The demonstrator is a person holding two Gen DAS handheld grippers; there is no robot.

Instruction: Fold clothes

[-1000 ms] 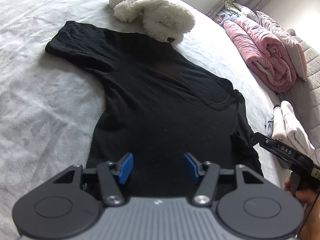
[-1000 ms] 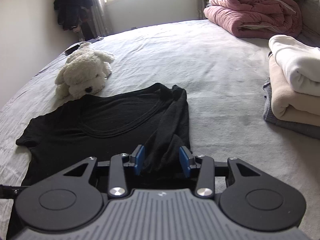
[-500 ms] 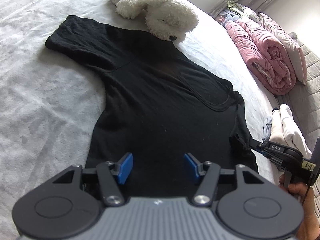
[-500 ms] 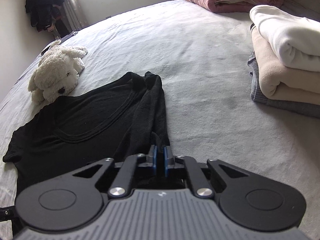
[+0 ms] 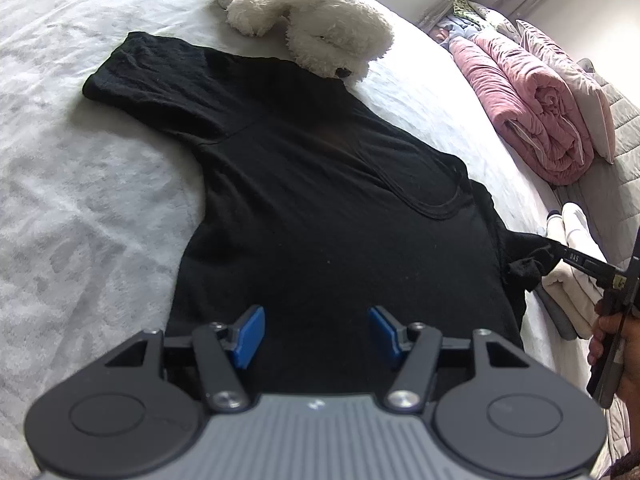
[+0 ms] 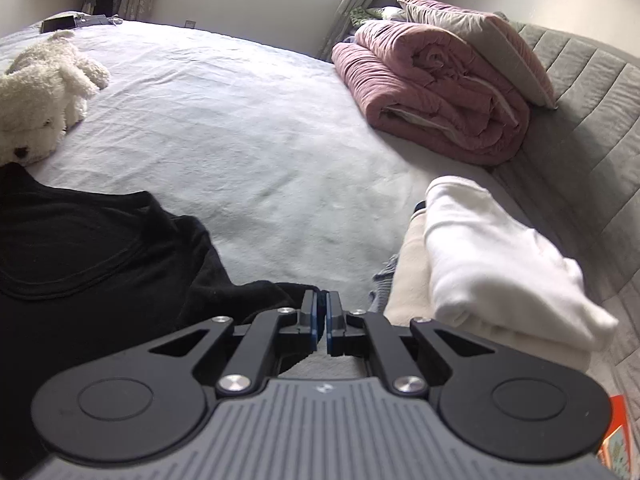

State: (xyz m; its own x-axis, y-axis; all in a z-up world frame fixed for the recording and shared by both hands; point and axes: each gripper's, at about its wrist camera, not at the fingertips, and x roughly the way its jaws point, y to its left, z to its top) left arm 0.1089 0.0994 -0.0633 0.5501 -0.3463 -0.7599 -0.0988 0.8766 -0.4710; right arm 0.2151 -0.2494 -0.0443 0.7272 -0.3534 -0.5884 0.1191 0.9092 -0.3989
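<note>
Pale grey bedding covers the bed (image 5: 80,208), which carries everything here. Largest on it is the black T-shirt (image 5: 320,220), lying flat and face up across the middle of the bed. Its long axis runs from the hem, just under the left tool (image 5: 316,330), away to the neckline (image 5: 424,200) at the far end. One sleeve (image 5: 152,76) lies spread out flat toward the bed's far left.

A rolled pink quilt (image 6: 432,96) sits at the head of the bed with a grey pillow (image 6: 480,48) leaning on top, against the grey padded headboard (image 6: 580,120). Near the right edge of the bed is a stack of folded clothes (image 6: 500,264), a white piece lying on a cream one. A white plush dog (image 5: 320,28) lies at the far side, its muzzle touching the shirt's shoulder.

The left tool hovers low over the hem with its blue pads (image 5: 250,336) spread wide apart, gripping nothing. The right tool (image 6: 322,320) is clenched, pads nearly together, with the shirt's other sleeve (image 5: 528,264) pinched between them; that sleeve is drawn out sideways toward the folded stack, bunched at the tip. The person's right hand (image 5: 616,344) shows at the tool's handle.
</note>
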